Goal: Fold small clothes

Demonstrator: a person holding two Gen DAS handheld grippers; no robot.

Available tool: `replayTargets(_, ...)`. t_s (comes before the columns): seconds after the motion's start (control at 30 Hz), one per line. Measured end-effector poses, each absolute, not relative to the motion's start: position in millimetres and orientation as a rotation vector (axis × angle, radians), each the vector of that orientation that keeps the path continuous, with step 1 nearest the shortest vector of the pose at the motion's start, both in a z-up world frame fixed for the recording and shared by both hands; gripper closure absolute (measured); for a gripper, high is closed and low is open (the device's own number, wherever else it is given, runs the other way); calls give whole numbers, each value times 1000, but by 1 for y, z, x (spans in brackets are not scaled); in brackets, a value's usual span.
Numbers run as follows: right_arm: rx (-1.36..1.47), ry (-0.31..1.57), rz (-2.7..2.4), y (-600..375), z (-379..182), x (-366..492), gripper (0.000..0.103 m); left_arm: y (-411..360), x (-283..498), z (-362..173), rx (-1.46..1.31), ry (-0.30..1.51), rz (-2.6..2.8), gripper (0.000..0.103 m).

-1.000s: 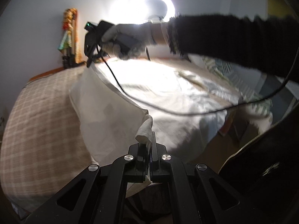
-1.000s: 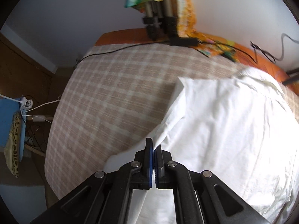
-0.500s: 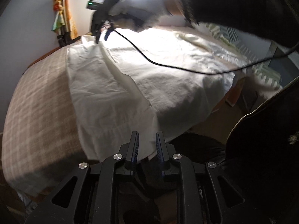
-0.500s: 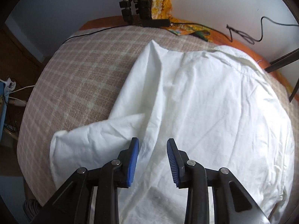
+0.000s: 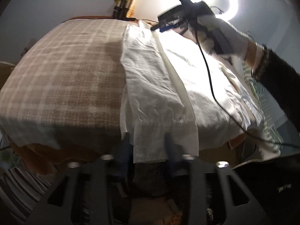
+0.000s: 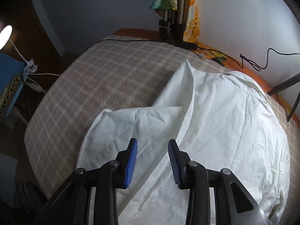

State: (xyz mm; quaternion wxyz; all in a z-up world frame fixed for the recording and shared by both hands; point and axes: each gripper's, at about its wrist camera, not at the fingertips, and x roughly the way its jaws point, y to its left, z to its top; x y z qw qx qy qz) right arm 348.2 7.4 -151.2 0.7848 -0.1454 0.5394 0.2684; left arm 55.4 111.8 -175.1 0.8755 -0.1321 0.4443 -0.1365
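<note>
A white shirt (image 5: 153,86) lies spread on the plaid blanket (image 5: 65,75), its left side folded inward as a long strip. My left gripper (image 5: 147,146) sits low at the bed's near edge, blurred. Its jaws are opening, and the shirt's hem hangs loose between them without being pinched. In the right wrist view the shirt (image 6: 225,131) shows a sleeve folded across it. My right gripper (image 6: 152,161) hovers just above that fold with its blue pads (image 6: 133,161) apart, still opening, nothing between them. The right gripper (image 5: 166,26) also shows above the shirt's far end, held by a gloved hand.
A tripod (image 6: 172,28) draped with colourful cloth stands at the far edge of the bed. A black cable (image 5: 210,75) trails across the shirt from the right gripper. A ring light (image 5: 225,1) glares behind it. A lamp (image 6: 5,35) and floor cables sit left of the bed.
Both grippers were shut on the shirt's edge a second ago and have since opened and let go. The folded side now lies flat. The left gripper has sunk toward the bed's near edge.
</note>
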Motion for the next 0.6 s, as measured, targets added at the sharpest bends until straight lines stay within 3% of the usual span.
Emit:
replayTargets(0.33,-529,1223,488,-7,-188,343,66,135,71,-201,-421,993,-227,46)
replayTargets(0.5,-523,1194,489,-17,-169,339,65,133,79,-212,-458,1023,-242,46)
replayTargets(0.53,-492,1187,512,-16,-160,336,63,133,79,-214,-468,1025,-251,46)
replayTargets(0.6,-440,1162,544,-10,-143,333,47,130,79,-215,-480,1025,-259,47)
